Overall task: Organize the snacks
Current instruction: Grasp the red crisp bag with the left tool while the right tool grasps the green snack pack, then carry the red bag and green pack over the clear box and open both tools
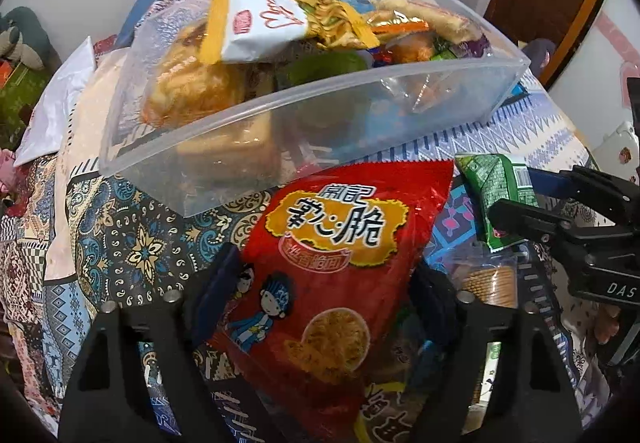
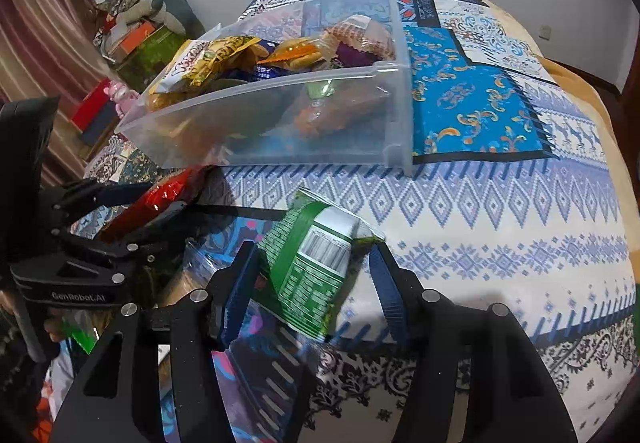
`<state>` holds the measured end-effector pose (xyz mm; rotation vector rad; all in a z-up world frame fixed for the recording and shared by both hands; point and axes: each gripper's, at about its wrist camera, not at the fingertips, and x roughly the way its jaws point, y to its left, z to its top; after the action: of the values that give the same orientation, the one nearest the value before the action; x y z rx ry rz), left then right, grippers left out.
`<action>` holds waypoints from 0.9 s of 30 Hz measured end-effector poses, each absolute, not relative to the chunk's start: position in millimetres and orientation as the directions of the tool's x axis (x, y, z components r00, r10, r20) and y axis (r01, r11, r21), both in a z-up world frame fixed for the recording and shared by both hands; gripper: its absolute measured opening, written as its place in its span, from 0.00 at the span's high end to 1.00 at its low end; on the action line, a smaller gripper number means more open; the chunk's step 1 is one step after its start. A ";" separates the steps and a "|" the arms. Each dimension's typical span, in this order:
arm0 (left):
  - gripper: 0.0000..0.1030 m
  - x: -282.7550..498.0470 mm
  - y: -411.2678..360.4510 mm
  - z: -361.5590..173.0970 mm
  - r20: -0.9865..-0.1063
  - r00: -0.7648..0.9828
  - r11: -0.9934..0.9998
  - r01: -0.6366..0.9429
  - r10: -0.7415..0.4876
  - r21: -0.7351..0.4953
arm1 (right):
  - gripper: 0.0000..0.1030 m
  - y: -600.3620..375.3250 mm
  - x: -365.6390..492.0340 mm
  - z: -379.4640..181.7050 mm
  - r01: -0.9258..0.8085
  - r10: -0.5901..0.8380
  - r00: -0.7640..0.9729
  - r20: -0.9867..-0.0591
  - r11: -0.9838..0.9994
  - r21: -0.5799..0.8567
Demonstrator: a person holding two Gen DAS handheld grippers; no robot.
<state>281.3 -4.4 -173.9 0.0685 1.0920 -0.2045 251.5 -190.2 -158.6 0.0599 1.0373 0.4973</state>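
step: pick-up beside clear plastic bin [image 1: 304, 115] | left gripper [image 1: 324, 283] jaws astride red crinkly snack bag [image 1: 340, 243], grip uncertain | right gripper [image 2: 316, 275] jaws parted around green foil packet [image 2: 312, 263] | next: close, lift into bin

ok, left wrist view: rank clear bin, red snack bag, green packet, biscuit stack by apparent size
1. Clear bin, widest across the frame.
2. Red snack bag, though it sits close to the camera between the left tongs, which inflates it.
3. Green packet and biscuit stack: both partly hidden, too close to rank.
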 end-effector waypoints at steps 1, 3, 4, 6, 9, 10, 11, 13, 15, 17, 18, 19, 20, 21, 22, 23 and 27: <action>0.35 280.8 -3.0 -174.5 -0.885 0.448 0.980 0.193 -0.127 -0.043 | 0.48 -188.5 251.9 -159.1 -0.367 0.425 0.408 -0.808 0.887 0.281; 0.41 277.7 -0.3 -173.8 -0.877 0.463 0.980 0.192 -0.127 -0.040 | 0.51 -185.2 253.1 -159.8 -0.371 0.429 0.406 -0.807 0.885 0.283; 0.41 276.6 0.7 -173.2 -0.874 0.468 0.980 0.194 -0.131 -0.043 | 0.60 -183.8 252.6 -160.2 -0.376 0.431 0.408 -0.805 0.882 0.282; 0.42 271.9 0.5 -171.6 -0.866 0.482 0.979 0.199 -0.131 -0.038 | 0.64 -182.4 252.2 -161.1 -0.380 0.428 0.406 -0.808 0.883 0.276; 0.42 262.7 -0.4 -167.5 -0.853 0.502 0.977 0.209 -0.140 -0.037 | 0.71 -184.7 250.8 -160.5 -0.377 0.430 0.409 -0.805 0.883 0.280; 0.42 259.1 -0.6 -165.7 -0.850 0.506 0.976 0.212 -0.145 -0.041 | 0.72 -186.8 250.2 -160.0 -0.374 0.436 0.408 -0.802 0.882 0.288; 0.42 256.8 -0.6 -163.9 -0.849 0.508 0.976 0.212 -0.147 -0.042 | 0.72 -188.4 249.7 -159.6 -0.372 0.439 0.406 -0.801 0.880 0.294; 0.42 253.0 -1.3 -158.8 -0.844 0.516 0.977 0.208 -0.142 -0.037 | 0.73 -190.1 248.7 -158.2 -0.369 0.438 0.407 -0.801 0.881 0.295; 0.42 249.1 0.1 -153.2 -0.841 0.522 0.978 0.204 -0.144 -0.041 | 0.73 -191.5 246.4 -155.7 -0.369 0.437 0.411 -0.800 0.882 0.292; 0.42 246.3 2.0 -146.0 -0.835 0.531 0.978 0.202 -0.145 -0.042 | 0.73 -192.4 243.1 -152.0 -0.369 0.437 0.419 -0.796 0.883 0.290; 0.42 243.9 2.8 -141.0 -0.830 0.538 0.979 0.201 -0.146 -0.042 | 0.74 -193.1 241.3 -149.7 -0.370 0.437 0.424 -0.794 0.883 0.288; 0.42 244.5 4.3 -137.6 -0.827 0.543 0.979 0.200 -0.148 -0.043 | 0.74 -194.0 240.3 -147.3 -0.369 0.436 0.429 -0.791 0.884 0.287; 0.42 244.3 5.0 -134.1 -0.823 0.548 0.979 0.197 -0.148 -0.045 | 0.74 -193.8 240.2 -145.0 -0.369 0.435 0.434 -0.789 0.885 0.285; 0.42 242.7 6.7 -128.5 -0.818 0.556 0.980 0.193 -0.151 -0.050 | 0.78 -194.2 239.3 -141.8 -0.370 0.434 0.440 -0.787 0.885 0.281; 0.42 240.1 7.3 -124.7 -0.814 0.561 0.980 0.190 -0.152 -0.053 | 0.79 -194.5 239.2 -138.8 -0.371 0.435 0.445 -0.783 0.885 0.280; 0.42 238.7 8.5 -119.2 -0.808 0.570 0.981 0.184 -0.151 -0.053 | 0.79 -195.0 239.2 -134.6 -0.373 0.441 0.447 -0.778 0.883 0.286; 0.42 236.8 12.4 -99.5 -0.783 0.604 0.985 0.160 -0.145 -0.059 | 0.80 -196.5 237.6 -116.1 -0.382 0.449 0.486 -0.750 0.881 0.280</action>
<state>236.8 12.4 -99.5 0.0178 0.9046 -0.1769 237.6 -196.5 -116.1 0.0791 0.9356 0.5060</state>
